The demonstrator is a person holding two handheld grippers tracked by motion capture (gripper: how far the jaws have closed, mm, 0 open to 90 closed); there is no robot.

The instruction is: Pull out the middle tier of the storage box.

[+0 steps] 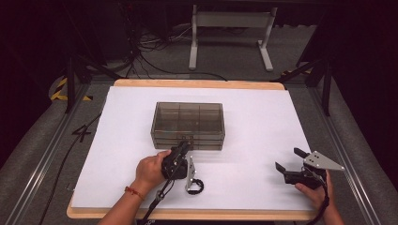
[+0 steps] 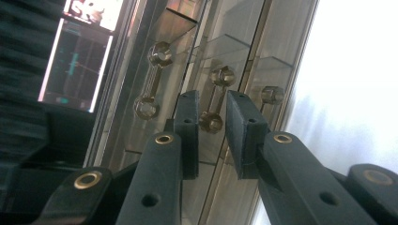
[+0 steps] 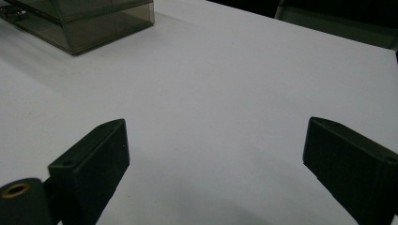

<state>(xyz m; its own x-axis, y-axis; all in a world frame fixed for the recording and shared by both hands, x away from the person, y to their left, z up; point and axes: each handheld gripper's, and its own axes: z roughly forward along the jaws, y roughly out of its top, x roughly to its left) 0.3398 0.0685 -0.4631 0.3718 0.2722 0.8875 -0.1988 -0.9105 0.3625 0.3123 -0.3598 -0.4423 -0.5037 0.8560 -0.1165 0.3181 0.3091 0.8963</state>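
Desk (image 1: 117, 187): wooden top with rounded edge, covered almost fully by a white sheet (image 1: 253, 140); the wood shows as a thin border at the far and near edges. The sheet looks clean and flat.

Drawer box (image 1: 188, 125): smoky transparent plastic, three stacked drawers, standing at the middle of the sheet, slightly toward the far side. In the left gripper view each drawer front carries a clear handle with knob-like ends.

Left gripper (image 1: 182, 149): held in the left hand (image 1: 150, 169), rolled on its side, tip at the box's near face. In the left gripper view its jaws stand narrowly apart on either side of the middle handle (image 2: 216, 99), not clamped on it.

Right gripper (image 1: 289, 160): held in the right hand (image 1: 315, 192) at the right near part of the sheet, well apart from the box. Its jaws are wide apart with nothing between them, above bare sheet.

Room: dark. Grey carpet (image 1: 37, 140) surrounds the desk. Metal rails run along both sides. Beyond the far edge stands a white frame (image 1: 230, 33), with black cables (image 1: 150, 51) on the floor to its left. Yellow-black hazard tape (image 1: 61, 89) marks the floor at the left.
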